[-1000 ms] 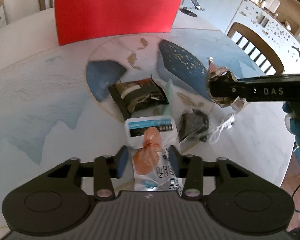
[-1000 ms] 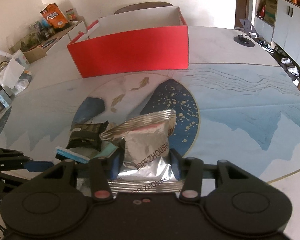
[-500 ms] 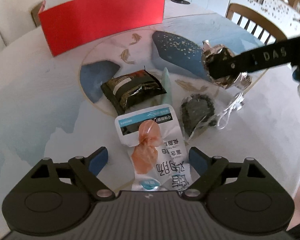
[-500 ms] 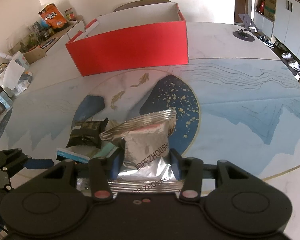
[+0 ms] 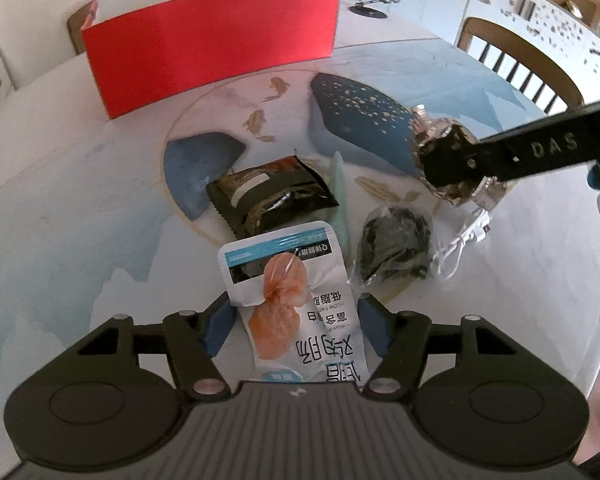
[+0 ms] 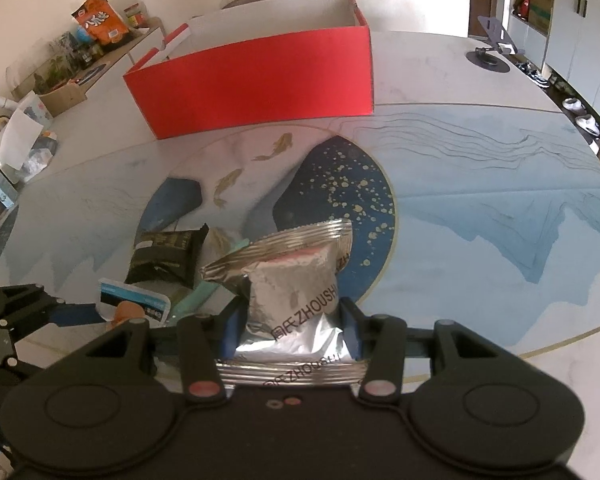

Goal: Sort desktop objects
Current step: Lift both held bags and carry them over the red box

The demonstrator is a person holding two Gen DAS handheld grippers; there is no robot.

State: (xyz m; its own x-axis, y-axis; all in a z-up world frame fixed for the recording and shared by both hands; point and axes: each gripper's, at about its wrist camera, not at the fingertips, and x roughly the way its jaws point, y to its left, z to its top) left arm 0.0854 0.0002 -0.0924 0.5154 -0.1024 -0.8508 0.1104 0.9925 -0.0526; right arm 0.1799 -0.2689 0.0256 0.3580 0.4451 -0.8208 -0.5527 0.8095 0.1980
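red box [image 6: 256, 80] interior unseen; left fingers [image 5: 216, 326] closing round white pouch [image 5: 296, 300]; right fingers [image 6: 350, 316] clamp silver packet [image 6: 292, 300].

We note a red box [image 5: 216, 40] with a white inside, a silver foil packet [image 6: 296, 280], a black wrapper [image 5: 270, 196], and a white pouch [image 5: 296, 296] banded teal with an orange picture.

My left tongs [image 5: 296, 330] and right tongs [image 6: 294, 322] are matte black, blue-padded, silver-screwed; "DAS" marks one right finger [image 5: 540, 152].
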